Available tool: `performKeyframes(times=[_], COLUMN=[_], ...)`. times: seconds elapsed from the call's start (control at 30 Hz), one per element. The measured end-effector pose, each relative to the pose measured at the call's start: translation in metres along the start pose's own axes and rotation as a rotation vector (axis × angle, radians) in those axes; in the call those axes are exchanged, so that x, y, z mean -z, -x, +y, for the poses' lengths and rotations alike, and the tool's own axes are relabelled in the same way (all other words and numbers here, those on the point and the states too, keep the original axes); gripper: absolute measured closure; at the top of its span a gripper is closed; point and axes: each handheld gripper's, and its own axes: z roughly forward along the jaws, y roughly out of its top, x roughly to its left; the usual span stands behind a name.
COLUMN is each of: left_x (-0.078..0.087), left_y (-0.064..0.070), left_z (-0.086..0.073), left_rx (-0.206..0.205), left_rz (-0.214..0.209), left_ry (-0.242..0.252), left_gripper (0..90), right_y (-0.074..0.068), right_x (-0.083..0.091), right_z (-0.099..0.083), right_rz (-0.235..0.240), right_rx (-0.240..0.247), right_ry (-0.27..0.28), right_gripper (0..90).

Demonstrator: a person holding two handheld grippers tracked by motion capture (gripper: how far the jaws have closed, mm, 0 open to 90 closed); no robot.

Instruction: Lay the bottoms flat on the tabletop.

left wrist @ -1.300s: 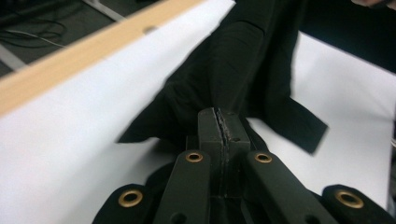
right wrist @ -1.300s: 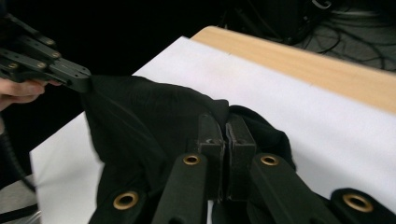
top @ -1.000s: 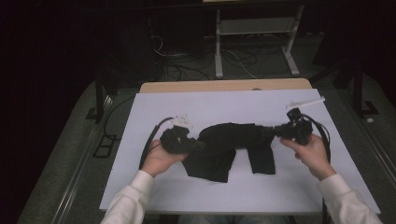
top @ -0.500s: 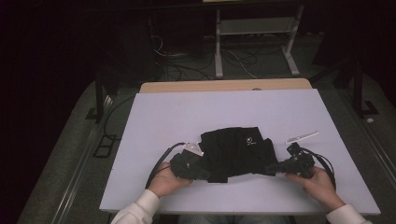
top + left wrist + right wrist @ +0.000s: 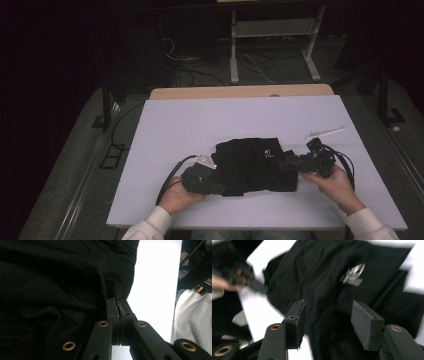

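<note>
**Folding the black garment: one side pinched, one side let go**

Folding looks to be the step in hand. Your black garment lies bunched into a rough rectangle on the near half of the white table, a small pale logo facing up.

Your left gripper has its jaws pressed flat together at the garment's near-left edge; whether a thin fold of cloth sits between them you cannot tell from these views. It is placed low at the hem, likely to anchor that side.

Your right gripper stands with its fingers wide apart, nothing between them, hovering above the cloth at its right edge. That open stance suits either a fresh grab or a smoothing pass.

A thin white strip lies on the table beyond your right hand, apart from the garment.
</note>
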Motion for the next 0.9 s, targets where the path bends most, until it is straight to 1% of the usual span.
performKeyframes(times=[0.07,0.17,0.27,0.4,0.57,0.63,0.8,0.83,0.9], left_x=[0.000,0.000,0.000,0.000,0.000,0.001,0.000,0.000,-0.001], left_y=[0.000,0.000,0.000,0.000,0.000,0.000,0.000,0.000,0.000], left_z=[0.000,0.000,0.000,0.000,0.000,0.000,0.000,0.000,-0.001], left_rx=[-0.001,-0.003,-0.003,-0.003,-0.005,-0.003,-0.005,-0.006,-0.005], left_rz=[0.000,-0.001,-0.004,-0.005,-0.005,-0.006,-0.007,-0.008,-0.009], left_ry=[-0.001,0.002,0.005,0.008,0.013,0.017,0.018,0.016,0.017], left_gripper=[88.0,88.0,88.0,88.0,88.0,88.0,88.0,88.0,88.0], right_y=[0.005,0.015,0.026,0.040,0.050,0.054,0.061,0.062,0.063], right_x=[0.000,-0.003,-0.010,-0.022,-0.035,-0.039,-0.051,-0.053,-0.057], right_z=[0.014,0.033,0.048,0.060,0.065,0.064,0.060,0.059,0.058], right_rz=[-0.029,-0.050,-0.080,-0.111,-0.121,-0.126,-0.118,-0.118,-0.103], right_rx=[-0.002,-0.023,-0.044,-0.075,-0.100,-0.112,-0.142,-0.148,-0.157], right_ry=[0.015,0.033,0.021,0.004,-0.010,-0.019,-0.049,-0.058,-0.069], right_gripper=[42.1,42.1,42.1,42.1,42.2,42.3,43.6,44.3,50.3])
